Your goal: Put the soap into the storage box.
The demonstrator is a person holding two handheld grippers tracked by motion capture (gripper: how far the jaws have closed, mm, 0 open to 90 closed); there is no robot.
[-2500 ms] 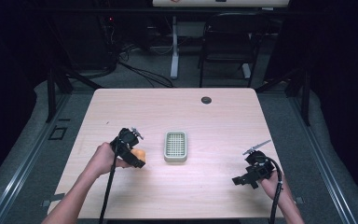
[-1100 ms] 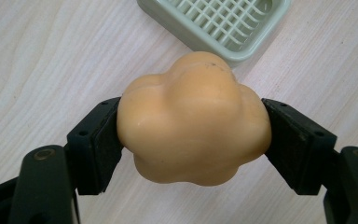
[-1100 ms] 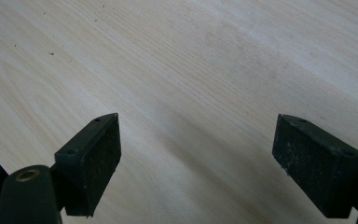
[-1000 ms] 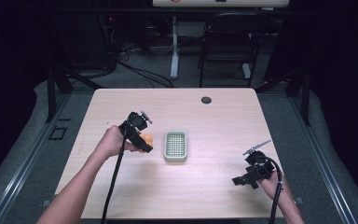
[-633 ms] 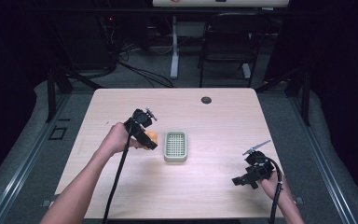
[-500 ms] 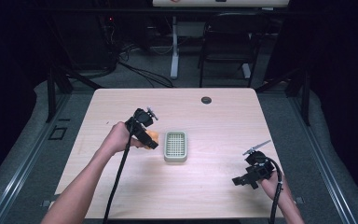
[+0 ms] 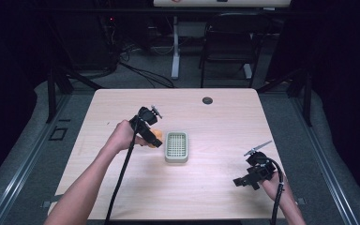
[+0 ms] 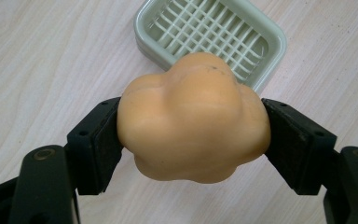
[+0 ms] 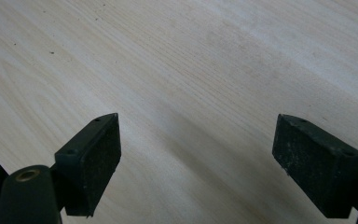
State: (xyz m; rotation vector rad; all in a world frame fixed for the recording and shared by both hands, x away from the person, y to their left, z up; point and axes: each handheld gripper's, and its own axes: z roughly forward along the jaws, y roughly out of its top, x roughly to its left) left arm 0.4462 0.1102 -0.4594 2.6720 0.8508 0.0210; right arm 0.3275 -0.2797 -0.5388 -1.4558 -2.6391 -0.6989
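Nearest, at about 4 o'clock on the counter (image 7: 122,187), the right claw (image 9: 196,163) rests wide open and empty, likely just waiting. Farther in, near centre, the left claw (image 8: 191,140) is clamped on both sides of an orange soap (image 8: 191,121), held just at 9 o'clock of the green dish (image 7: 176,146), presumably for dropping it in

High view looks down across the table (image 7: 122,197); both gripper views look down close on its wood.
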